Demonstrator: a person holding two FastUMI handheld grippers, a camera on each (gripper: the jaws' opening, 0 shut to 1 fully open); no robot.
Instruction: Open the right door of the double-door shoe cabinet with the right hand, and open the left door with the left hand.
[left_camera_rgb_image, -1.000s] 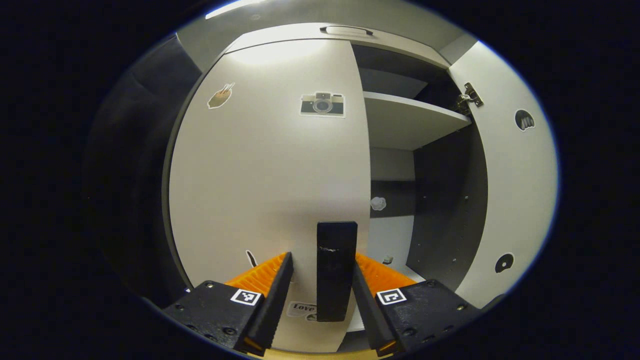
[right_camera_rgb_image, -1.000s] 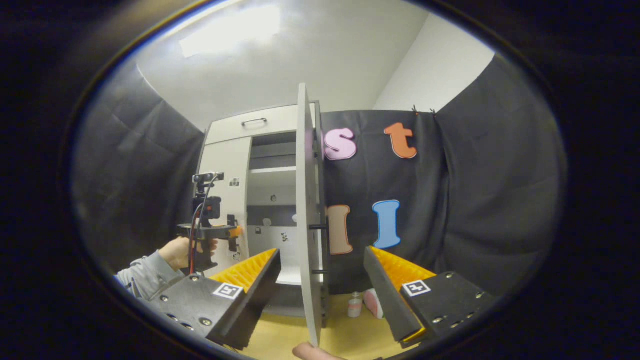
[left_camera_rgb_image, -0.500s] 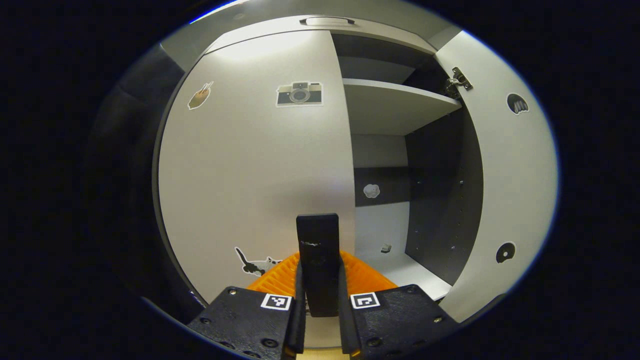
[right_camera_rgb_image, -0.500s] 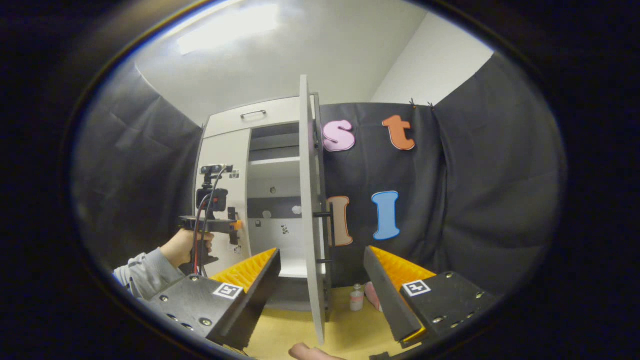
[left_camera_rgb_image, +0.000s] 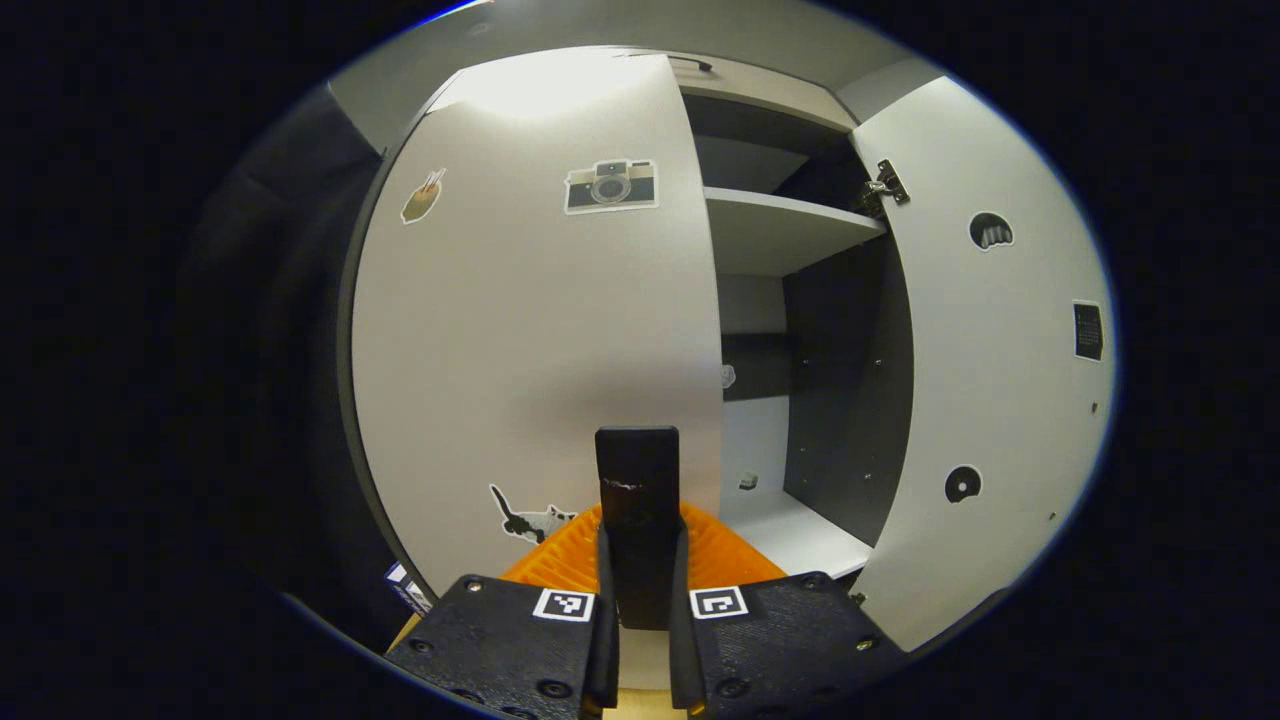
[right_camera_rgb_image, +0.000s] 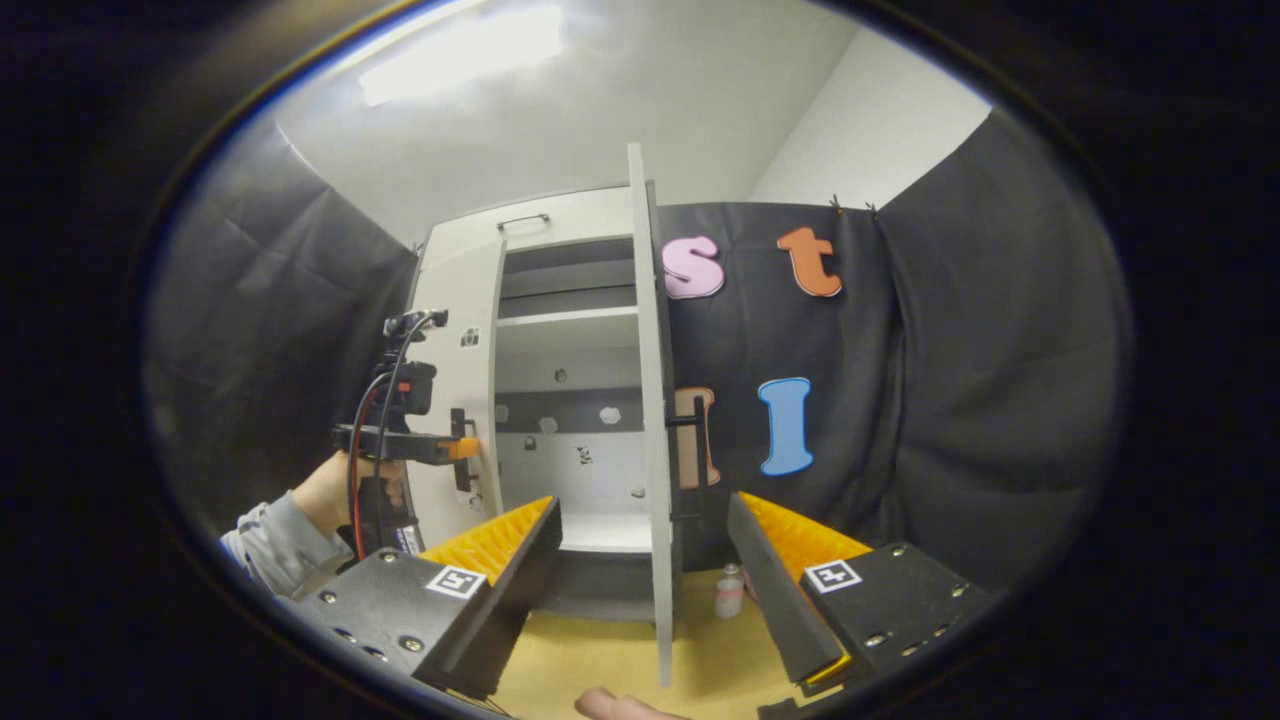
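Two doors on the cabinet (right_camera_rgb_image: 560, 235): right door (right_camera_rgb_image: 650, 400) swung wide, left door (left_camera_rgb_image: 540, 330) barely ajar. Left tool (left_camera_rgb_image: 638, 655) clamped on its handle (left_camera_rgb_image: 637, 530); right tool (right_camera_rgb_image: 640, 590) apart, beside the right door.

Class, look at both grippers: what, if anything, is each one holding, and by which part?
The left gripper is shut on the left door, gripping its black handle near the lower end. The right gripper is open and holds nothing.

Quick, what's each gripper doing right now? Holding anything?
Left gripper: closed on the left door's handle.
Right gripper: open, holding nothing; the opened right door stands edge-on between its fingers.
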